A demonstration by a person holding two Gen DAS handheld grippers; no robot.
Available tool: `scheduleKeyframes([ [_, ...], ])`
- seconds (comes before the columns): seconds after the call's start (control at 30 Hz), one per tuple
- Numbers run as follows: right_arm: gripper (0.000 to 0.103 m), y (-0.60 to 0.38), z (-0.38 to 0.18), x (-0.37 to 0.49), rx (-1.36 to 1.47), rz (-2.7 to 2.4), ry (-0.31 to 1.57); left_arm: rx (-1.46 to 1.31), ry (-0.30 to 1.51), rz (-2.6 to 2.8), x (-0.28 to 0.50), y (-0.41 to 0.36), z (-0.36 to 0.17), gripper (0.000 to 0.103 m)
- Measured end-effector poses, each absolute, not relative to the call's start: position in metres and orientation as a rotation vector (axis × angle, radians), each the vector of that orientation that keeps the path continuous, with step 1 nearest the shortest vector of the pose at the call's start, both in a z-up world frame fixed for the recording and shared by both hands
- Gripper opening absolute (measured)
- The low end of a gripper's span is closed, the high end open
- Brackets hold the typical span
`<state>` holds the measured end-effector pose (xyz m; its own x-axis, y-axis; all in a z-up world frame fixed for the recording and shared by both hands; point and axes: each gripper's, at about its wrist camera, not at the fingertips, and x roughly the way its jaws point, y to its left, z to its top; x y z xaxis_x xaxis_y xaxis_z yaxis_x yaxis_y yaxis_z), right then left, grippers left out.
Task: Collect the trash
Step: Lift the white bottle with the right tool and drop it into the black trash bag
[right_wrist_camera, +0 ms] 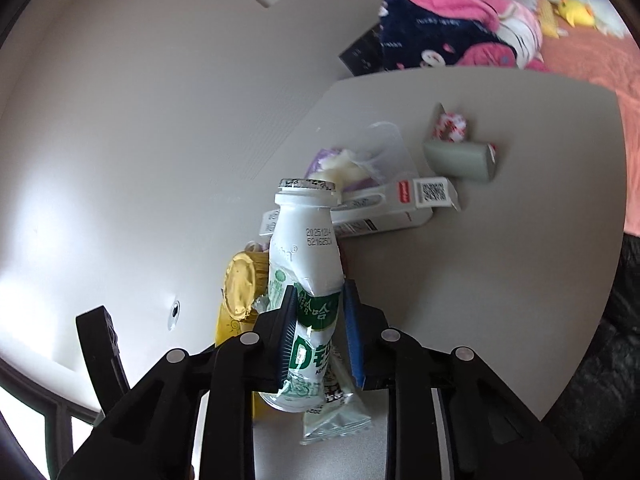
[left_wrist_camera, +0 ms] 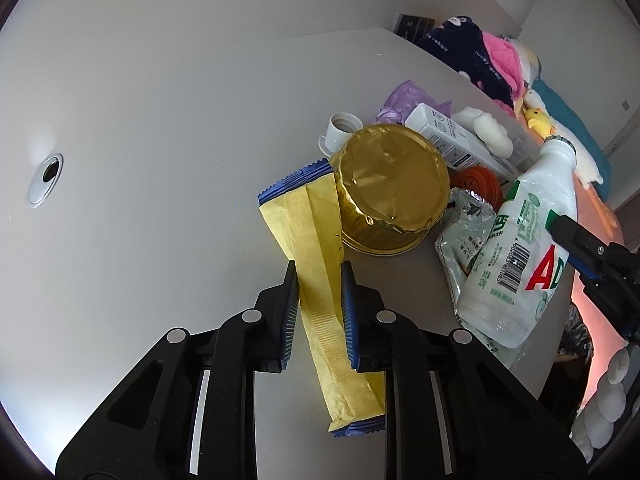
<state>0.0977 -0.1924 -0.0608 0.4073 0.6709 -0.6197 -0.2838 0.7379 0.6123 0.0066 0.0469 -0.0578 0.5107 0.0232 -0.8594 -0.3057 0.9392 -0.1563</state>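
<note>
On the grey table we have both claws clenched on trash: our left gripper pinches the yellow wrapper, our right gripper squeezes the crumpled white bottle. We judge the job barely begun, since the gold cup, the silver packet and the white carton are left lying near.

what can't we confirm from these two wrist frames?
- Left wrist: whether the left gripper actually clamps the yellow wrapper; the pads flank it, contact is unclear.
- Left wrist: the gold foil bowl hides the wrapper's far right edge.
- Right wrist: the right gripper, shut on the white bottle, covers the bottle's lower label.
- Neither view shows a trash bin.
</note>
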Motion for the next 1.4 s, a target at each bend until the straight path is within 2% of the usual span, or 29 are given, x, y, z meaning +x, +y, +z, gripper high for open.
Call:
scheduleKeyframes([
  [0.53,0.023,-0.219,0.001,0.063,0.419,0.611,0.810,-0.270,0.870,0.134,-0.007,0.031,0.005,0.019],
  [1.4,0.023,-0.356,0.035,-0.013,0.489,0.318,0.662,-0.135,0.807,-0.265,0.004,-0.107,0.043,0.019],
])
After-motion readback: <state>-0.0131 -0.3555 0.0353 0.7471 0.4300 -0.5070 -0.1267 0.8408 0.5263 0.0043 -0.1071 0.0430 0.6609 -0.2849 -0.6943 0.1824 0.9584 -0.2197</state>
